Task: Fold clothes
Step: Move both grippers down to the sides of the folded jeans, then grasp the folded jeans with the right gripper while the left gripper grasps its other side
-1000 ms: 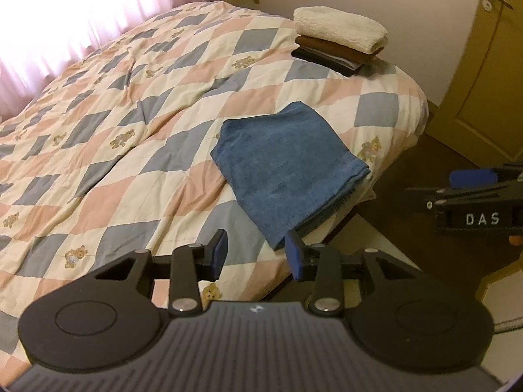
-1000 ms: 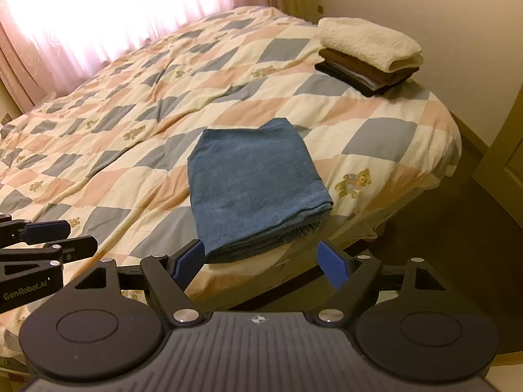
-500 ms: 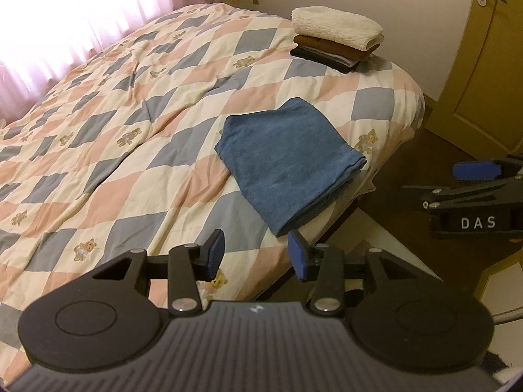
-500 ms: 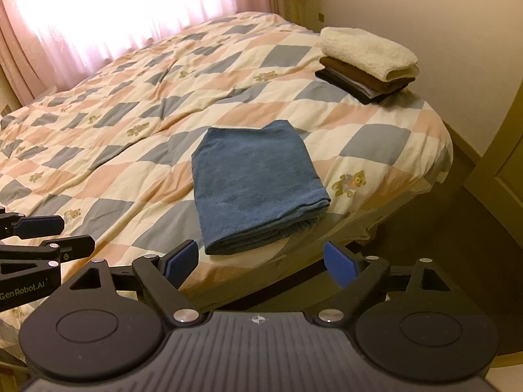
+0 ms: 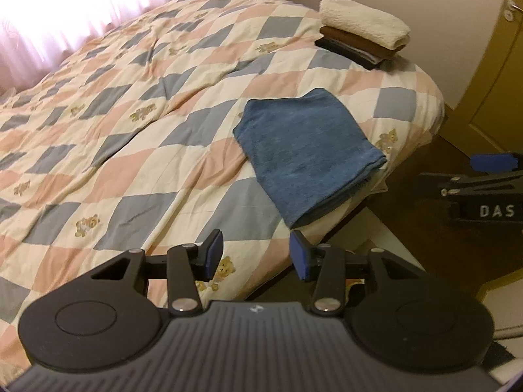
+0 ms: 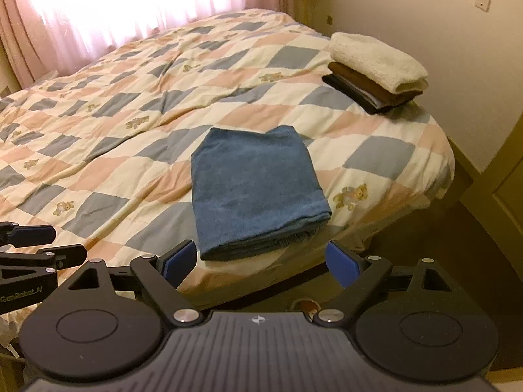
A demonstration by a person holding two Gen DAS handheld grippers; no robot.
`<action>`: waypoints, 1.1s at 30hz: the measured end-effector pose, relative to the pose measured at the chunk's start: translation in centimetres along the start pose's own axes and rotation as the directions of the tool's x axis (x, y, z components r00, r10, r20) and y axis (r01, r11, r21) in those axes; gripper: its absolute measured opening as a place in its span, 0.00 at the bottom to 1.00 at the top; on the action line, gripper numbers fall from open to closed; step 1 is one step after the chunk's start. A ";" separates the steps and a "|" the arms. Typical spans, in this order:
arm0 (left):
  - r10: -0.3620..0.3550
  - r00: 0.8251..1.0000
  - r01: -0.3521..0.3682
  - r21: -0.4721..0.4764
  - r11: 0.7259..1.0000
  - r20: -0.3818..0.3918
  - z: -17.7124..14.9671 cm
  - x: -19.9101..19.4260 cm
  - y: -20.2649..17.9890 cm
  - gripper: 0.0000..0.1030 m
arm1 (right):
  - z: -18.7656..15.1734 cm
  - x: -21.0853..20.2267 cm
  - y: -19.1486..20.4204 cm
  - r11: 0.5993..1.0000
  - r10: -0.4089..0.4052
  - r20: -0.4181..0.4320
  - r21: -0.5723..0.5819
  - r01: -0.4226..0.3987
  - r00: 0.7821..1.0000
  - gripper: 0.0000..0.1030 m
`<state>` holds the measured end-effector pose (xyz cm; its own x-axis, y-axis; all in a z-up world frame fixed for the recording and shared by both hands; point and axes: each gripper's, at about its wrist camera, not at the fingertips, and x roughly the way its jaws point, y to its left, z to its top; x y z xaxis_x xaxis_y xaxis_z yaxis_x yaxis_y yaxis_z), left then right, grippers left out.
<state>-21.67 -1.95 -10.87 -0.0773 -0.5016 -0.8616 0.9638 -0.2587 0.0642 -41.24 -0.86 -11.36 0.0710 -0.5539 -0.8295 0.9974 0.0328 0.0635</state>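
Already the blue denim-like cloth [image 6: 255,186] lies folded into a flat rectangle near the foot edge of the checked quilt [image 6: 130,130], well apart from the stack of folded cream, brown and dark clothes [image 6: 376,72] at the far corner. Both the left gripper [image 5: 256,254] and the right gripper [image 6: 261,261] hang spread and empty, short of the bed. I judge that this piece's folding looks done; perhaps it belongs on the stack.

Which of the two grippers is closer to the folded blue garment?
Right, slightly. The right gripper hangs open just before the blue garment's near edge; the left gripper, also open, sits off its near-left corner.
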 end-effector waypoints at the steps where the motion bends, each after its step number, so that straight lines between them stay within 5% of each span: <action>1: 0.001 1.000 -0.001 -0.006 1.000 -0.005 0.2 0.4 0.0 0.39 | 0.3 0.3 -0.2 1.000 0.004 -0.003 -0.006 -0.004 1.000 0.86; 8: -0.008 0.999 0.006 -0.055 0.998 -0.038 3.2 4.3 -1.2 0.48 | 3.5 4.2 -5.8 0.995 0.089 -0.052 -0.042 -0.091 0.995 0.89; 17: -0.076 0.990 0.046 -0.238 0.970 -0.121 7.9 11.8 -1.9 0.48 | 7.7 10.5 -13.8 0.969 0.229 -0.133 -0.064 -0.239 0.964 0.89; 23: -0.054 0.987 -0.006 -0.371 0.929 -0.153 8.7 15.4 -1.7 0.50 | 9.4 17.3 -16.9 0.923 0.373 -0.203 -0.020 -0.384 0.905 0.89; 33: -0.128 0.976 0.022 -0.504 0.864 -0.177 6.9 21.2 0.6 0.53 | 11.0 29.1 -20.5 0.808 0.582 -0.267 0.088 -0.582 0.768 0.85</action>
<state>-24.47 -18.46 -25.66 -0.1536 -0.3104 -0.9381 0.9591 0.1815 -0.2171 -59.69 -26.83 -30.73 0.6370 -0.1839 -0.7486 0.7644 0.2759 0.5827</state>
